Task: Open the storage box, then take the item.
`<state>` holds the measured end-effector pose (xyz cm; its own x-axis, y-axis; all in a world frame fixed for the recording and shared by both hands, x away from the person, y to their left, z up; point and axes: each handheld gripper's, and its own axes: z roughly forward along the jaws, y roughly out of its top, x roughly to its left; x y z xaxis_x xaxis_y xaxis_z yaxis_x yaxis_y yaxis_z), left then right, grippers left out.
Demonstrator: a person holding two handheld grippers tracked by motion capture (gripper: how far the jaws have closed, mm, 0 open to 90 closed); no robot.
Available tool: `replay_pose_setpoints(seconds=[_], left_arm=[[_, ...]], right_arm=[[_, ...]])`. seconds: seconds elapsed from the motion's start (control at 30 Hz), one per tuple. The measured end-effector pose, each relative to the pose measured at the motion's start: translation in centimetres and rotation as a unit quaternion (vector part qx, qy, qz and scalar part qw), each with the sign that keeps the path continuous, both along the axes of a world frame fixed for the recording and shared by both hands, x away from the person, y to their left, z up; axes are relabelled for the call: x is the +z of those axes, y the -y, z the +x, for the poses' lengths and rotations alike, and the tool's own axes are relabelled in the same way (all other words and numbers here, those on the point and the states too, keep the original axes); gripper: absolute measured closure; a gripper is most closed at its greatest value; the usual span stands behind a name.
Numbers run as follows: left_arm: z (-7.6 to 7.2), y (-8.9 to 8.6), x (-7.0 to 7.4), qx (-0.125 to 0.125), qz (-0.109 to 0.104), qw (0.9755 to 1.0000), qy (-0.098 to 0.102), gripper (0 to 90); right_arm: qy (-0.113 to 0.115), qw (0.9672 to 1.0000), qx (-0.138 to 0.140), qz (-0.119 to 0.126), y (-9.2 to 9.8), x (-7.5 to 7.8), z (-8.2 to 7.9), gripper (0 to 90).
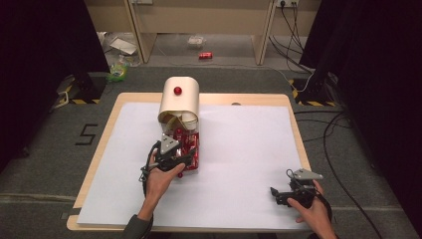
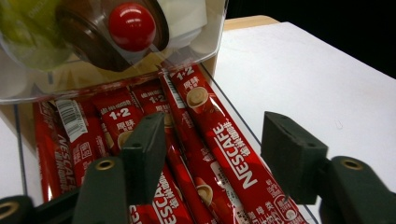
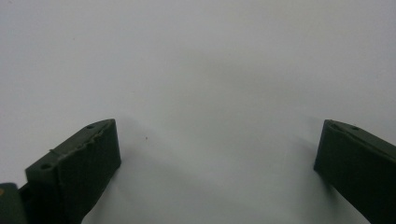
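The left gripper (image 2: 212, 154) hangs wide open and empty just above the red coffee sticks (image 2: 224, 149), its jaws straddling one stick whose long axis runs straight away from it. The sticks lie side by side in a clear box (image 1: 191, 149) under a rolled-back lid with a red knob (image 2: 132, 25). The right gripper (image 1: 286, 193), also open and empty, rests well apart on the table (image 1: 249, 144), so the left is far nearer.

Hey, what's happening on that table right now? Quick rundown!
Left gripper open, jaws over red Nescafe sachets in clear box. Right gripper open, idle over white sheet. Nothing in the way.
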<state>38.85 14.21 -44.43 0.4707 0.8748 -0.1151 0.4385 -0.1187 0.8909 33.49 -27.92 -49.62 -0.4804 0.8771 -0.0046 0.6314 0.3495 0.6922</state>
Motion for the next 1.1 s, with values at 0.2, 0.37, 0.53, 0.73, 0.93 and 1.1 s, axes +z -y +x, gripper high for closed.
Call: replay_pose_setpoints(seconds=[0.2,0.37,0.53,0.73,0.93,1.1], left_arm=[[0.5,0.1,-0.3,0.003,-0.003,1.0,-0.006,42.5],[0.8,0.2,-0.6,0.004,-0.012,0.9998,-0.015,43.0],[0.6,0.3,-0.7,0.003,-0.019,0.9996,-0.018,44.6],[0.7,0.5,-1.0,0.004,-0.023,0.9994,-0.028,45.6],[0.6,1.0,-1.2,-0.005,-0.011,0.9993,-0.034,49.3],[0.5,0.9,-1.2,-0.002,-0.001,0.9997,-0.026,58.7]], right_arm=[[0.0,1.0,0.0,0.0,0.0,0.0,0.0,0.6],[0.0,1.0,0.0,0.0,0.0,0.0,0.0,0.6],[0.001,1.0,0.0,0.0,0.0,0.0,0.0,0.6],[0.0,1.0,-0.002,0.001,0.0,0.0,0.0,0.7],[0.002,1.0,-0.001,-0.001,0.0,0.0,0.0,0.8],[0.002,1.0,-0.001,-0.002,-0.1,0.0,0.0,0.8]])
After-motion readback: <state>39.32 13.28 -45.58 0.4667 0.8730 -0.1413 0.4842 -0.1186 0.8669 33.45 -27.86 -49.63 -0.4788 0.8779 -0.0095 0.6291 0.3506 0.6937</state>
